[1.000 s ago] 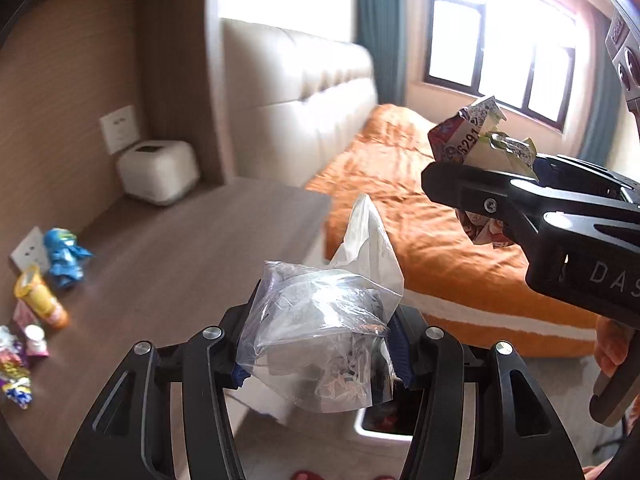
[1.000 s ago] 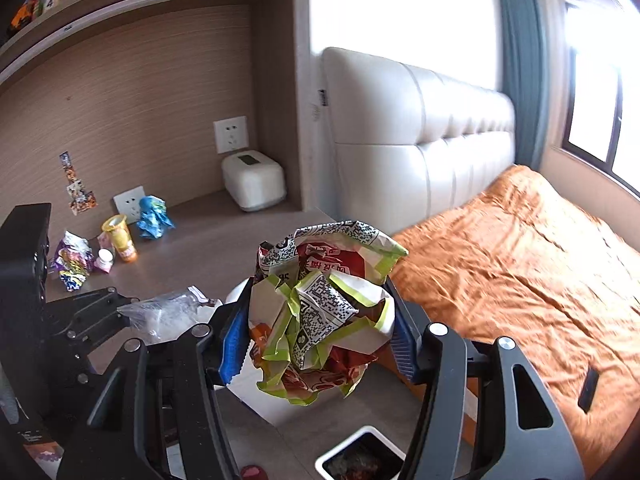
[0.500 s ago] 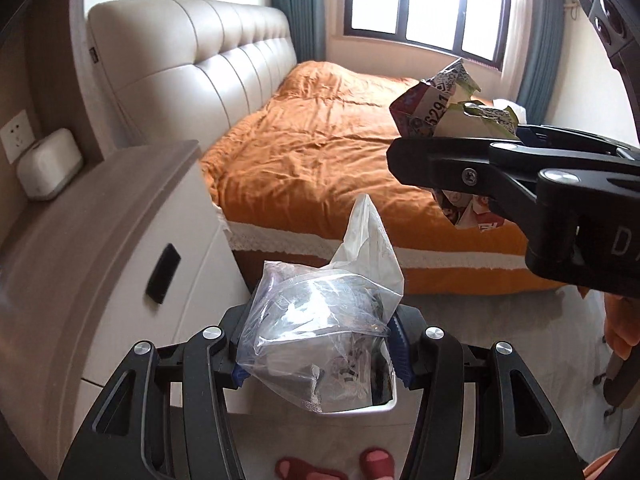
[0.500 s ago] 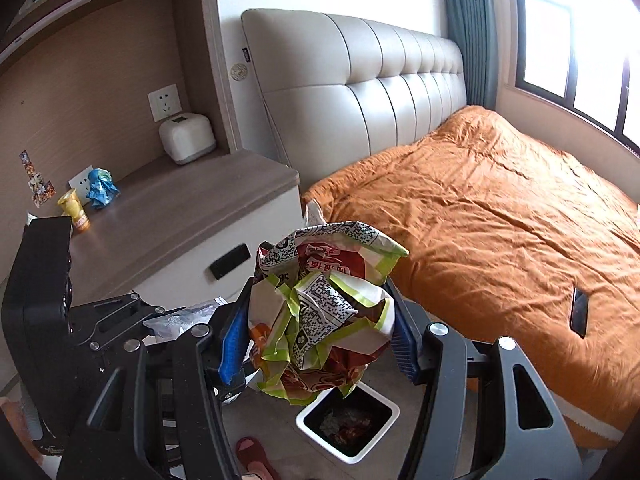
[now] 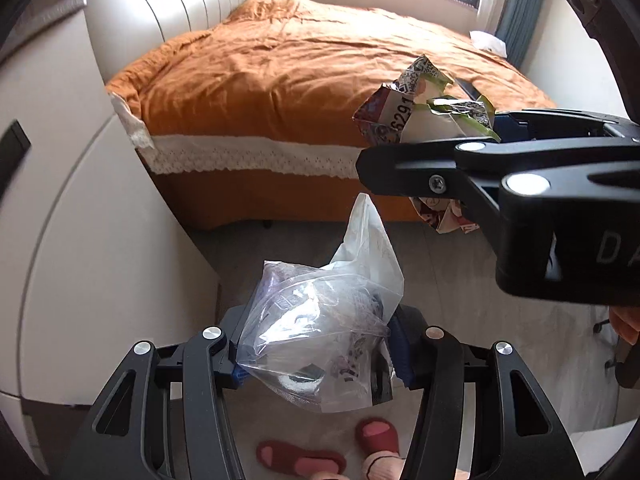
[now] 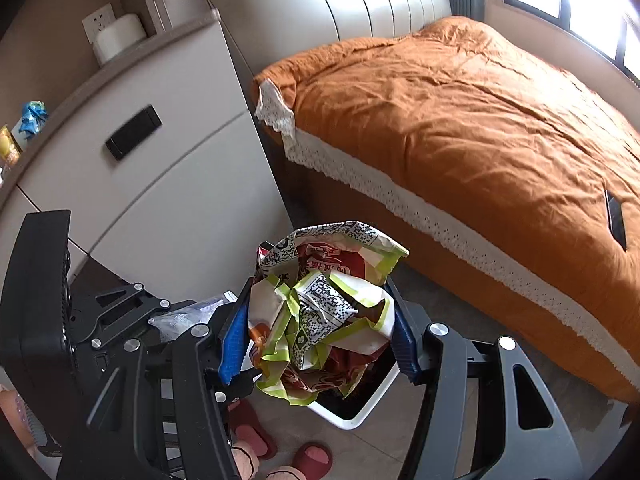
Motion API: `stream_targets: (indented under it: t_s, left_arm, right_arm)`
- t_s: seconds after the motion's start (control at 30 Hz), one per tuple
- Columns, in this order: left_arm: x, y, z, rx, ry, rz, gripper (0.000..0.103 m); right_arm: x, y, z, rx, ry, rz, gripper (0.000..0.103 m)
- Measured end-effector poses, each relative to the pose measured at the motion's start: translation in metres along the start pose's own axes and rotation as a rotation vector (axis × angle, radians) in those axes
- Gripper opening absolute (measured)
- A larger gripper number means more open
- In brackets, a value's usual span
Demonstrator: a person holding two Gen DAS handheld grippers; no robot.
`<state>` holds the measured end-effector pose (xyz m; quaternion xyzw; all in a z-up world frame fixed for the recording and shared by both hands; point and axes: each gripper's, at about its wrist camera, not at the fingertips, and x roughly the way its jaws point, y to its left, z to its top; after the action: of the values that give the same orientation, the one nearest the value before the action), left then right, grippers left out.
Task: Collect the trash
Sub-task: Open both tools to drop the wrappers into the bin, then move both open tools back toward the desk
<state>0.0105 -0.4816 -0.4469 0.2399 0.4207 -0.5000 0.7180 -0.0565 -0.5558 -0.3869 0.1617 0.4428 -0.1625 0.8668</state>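
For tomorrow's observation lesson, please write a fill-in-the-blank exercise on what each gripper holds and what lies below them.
1. The left gripper is shut on a clear ____ bag.
2. The right gripper is shut on a crumpled snack ____.
3. Below the wrapper, on the floor, stands a white ____.
4. The bed beside it has a cover of ____ colour.

Missing words: plastic; wrapper; bin; orange

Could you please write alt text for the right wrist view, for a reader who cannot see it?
The right hand-held gripper clamps a crumpled snack wrapper above a white trash bin on the floor. The left hand-held gripper is alongside with a clear plastic bag, beside an orange bed and white nightstand.
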Motion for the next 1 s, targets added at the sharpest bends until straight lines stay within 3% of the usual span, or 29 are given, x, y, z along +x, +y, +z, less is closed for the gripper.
stream_targets:
  t_s: [0.17,0.2,0.23,0.27,0.3,0.37,0.63,0.8,1.0]
  left_arm:
    - [0.059,0.010,-0.020,-0.021,0.032,-0.088,0.054]
    - [0.068,0.008,-0.026,-0.016,0.034,-0.084,0.058]
    - [0.080,0.010,-0.031,-0.022,0.036,-0.089,0.063]
    - [0.086,0.012,-0.034,-0.036,0.038,-0.103,0.090]
    - [0.093,0.015,-0.037,-0.050,0.035,-0.106,0.098]
    - [0.107,0.021,-0.043,-0.054,0.047,-0.138,0.098]
    - [0.116,0.027,-0.051,-0.054,0.086,-0.142,0.098]
    - [0.086,0.029,-0.041,-0.054,0.064,-0.119,0.098]
    - [0.027,0.040,-0.012,-0.090,-0.001,-0.095,0.098]
  right_arm:
    - [0.061,-0.016,-0.031,0.015,0.056,0.007,0.061]
    - [0.070,-0.019,-0.035,0.020,0.060,0.007,0.061]
    - [0.081,-0.022,-0.041,0.023,0.068,0.010,0.062]
    - [0.087,-0.024,-0.045,0.022,0.075,0.019,0.068]
    - [0.097,-0.027,-0.049,0.020,0.087,0.032,0.082]
    - [0.110,-0.031,-0.056,0.022,0.100,0.056,0.099]
    - [0.124,-0.034,-0.065,0.050,0.146,0.056,0.099]
    - [0.111,-0.023,-0.048,0.030,0.129,0.058,0.099]
    - [0.068,-0.006,-0.013,0.010,0.087,0.061,0.099]
